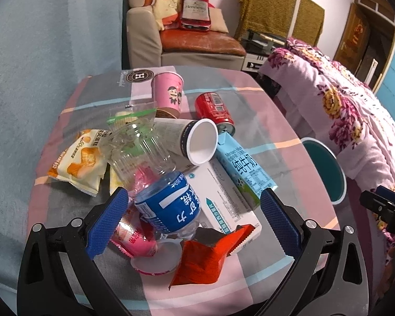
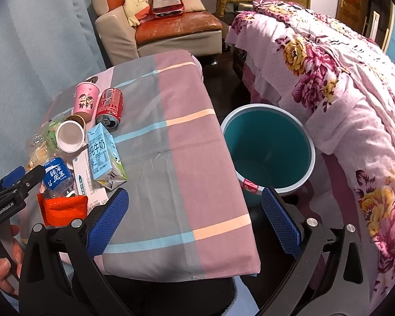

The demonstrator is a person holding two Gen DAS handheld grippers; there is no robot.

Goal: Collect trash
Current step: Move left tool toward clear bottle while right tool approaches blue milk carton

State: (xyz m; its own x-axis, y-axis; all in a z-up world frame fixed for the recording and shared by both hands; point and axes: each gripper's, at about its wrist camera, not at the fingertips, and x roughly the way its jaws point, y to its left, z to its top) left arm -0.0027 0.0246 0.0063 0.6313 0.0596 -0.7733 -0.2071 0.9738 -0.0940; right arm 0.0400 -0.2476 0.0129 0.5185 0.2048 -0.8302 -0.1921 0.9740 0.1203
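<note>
The litter lay heaped on the cloth-covered bench [image 2: 187,142], well away from the teal bin [image 2: 268,147], which stood on the floor just past the bench's edge, likely so scraps could go straight in. The left tongs [image 1: 194,216] were spread wide around the blue-labelled water bottle [image 1: 168,205], not yet touching it, seemingly lined up to take it first. The right tongs [image 2: 194,216] hung apart and empty over bare cloth beside the bin.

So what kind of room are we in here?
Most likely a bedroom in a home: a bed with a floral quilt, a worn armchair, and a cloth-covered table piled with trash beside a teal bin.
</note>
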